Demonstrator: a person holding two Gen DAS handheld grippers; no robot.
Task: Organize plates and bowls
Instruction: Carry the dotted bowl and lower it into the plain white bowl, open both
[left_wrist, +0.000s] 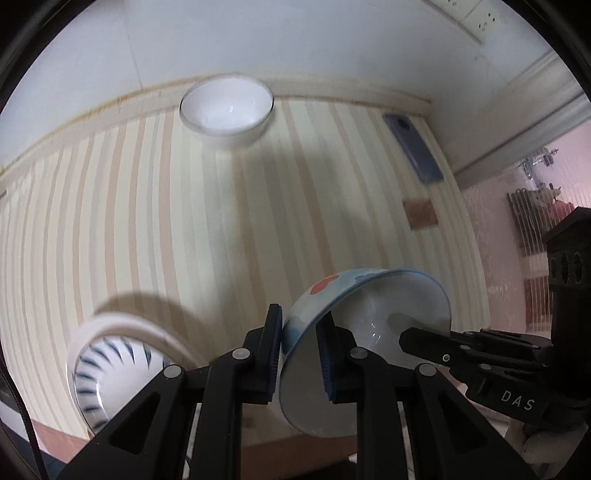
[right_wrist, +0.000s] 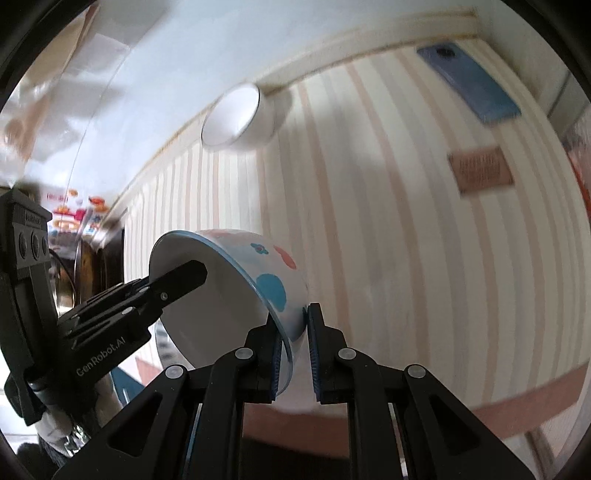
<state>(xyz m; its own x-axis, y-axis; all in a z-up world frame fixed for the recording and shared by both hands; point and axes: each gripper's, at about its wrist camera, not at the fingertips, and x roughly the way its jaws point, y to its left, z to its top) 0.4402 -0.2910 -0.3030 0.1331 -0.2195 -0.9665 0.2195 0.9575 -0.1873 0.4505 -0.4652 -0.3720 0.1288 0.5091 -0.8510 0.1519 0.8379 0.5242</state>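
Note:
A white bowl with blue and red spots (left_wrist: 354, 317) is held tilted on its side above the striped table. My left gripper (left_wrist: 301, 354) is shut on its rim. My right gripper (right_wrist: 295, 354) is shut on the opposite rim of the spotted bowl (right_wrist: 273, 280). Each gripper shows in the other's view, with one finger (left_wrist: 424, 341) inside the bowl. A white bowl with blue stripes inside (left_wrist: 110, 365) sits at the lower left. A plain white bowl (left_wrist: 227, 109) stands at the table's far edge by the wall, and also shows in the right wrist view (right_wrist: 240, 118).
A blue phone (left_wrist: 413, 147) lies at the far right of the striped tablecloth (left_wrist: 184, 221). A small brown card (left_wrist: 421, 214) lies nearer, right of centre. The white wall runs behind the table. The table's front edge (right_wrist: 480, 398) is close below.

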